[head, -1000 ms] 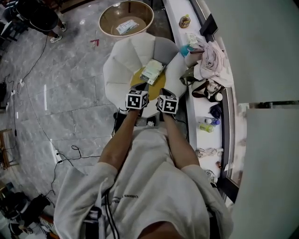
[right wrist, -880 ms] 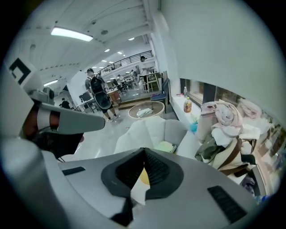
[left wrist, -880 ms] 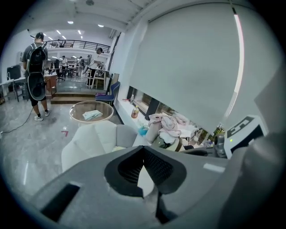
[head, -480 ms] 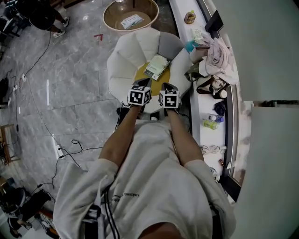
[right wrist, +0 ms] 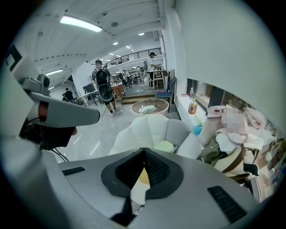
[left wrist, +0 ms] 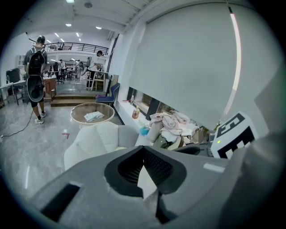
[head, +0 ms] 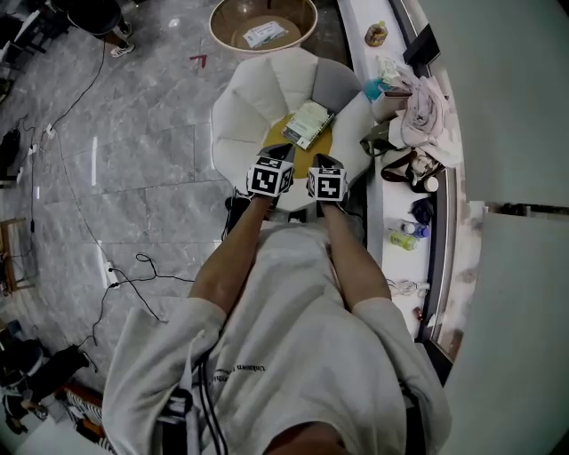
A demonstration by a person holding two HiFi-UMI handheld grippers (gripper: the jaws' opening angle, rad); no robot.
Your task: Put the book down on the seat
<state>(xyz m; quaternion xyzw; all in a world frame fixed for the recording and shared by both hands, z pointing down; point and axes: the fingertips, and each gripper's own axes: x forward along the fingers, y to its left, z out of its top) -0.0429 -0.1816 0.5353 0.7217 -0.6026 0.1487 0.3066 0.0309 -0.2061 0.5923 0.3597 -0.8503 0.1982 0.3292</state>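
Book (head: 309, 123) lies flat on yellow seat cushion (head: 300, 158) of white armchair (head: 253, 98) (toward backrest). Left gripper (head: 283, 151) and right gripper (head: 320, 160) hover side by side over seat's front edge, both with jaws closed on nothing, apart from book

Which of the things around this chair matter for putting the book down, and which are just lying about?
Part of the job:
- book
- chair seat
- left gripper, shut, empty
- right gripper, shut, empty

Just lying about:
- round table
- clothes
- bottle
- floor cable
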